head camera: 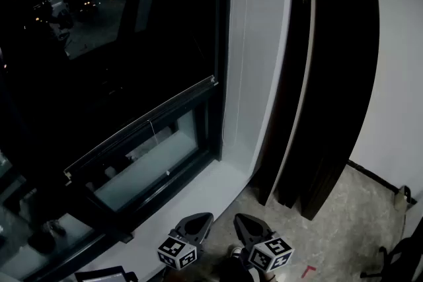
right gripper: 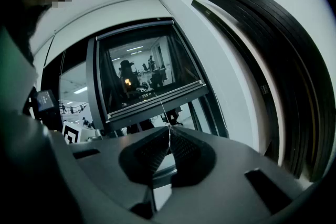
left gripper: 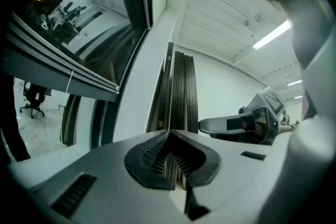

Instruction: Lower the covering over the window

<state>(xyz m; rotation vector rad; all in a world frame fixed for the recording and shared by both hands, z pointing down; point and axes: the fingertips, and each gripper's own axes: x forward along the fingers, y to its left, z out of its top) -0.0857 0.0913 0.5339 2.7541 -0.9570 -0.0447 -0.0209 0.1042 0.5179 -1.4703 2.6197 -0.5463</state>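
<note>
Left gripper view, unlike head view, shows left tongs [left gripper: 170,134] closed.

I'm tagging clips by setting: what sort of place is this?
Probably an office or workroom at night: ceiling strip lights, a big window with a roller blind, and an office chair showing in the glass.

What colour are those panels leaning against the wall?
The panels are very dark brown, nearly black. The head view shows them best.

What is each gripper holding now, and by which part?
Nothing: the left gripper and right gripper are shut and empty; the blind cord hangs free.
</note>
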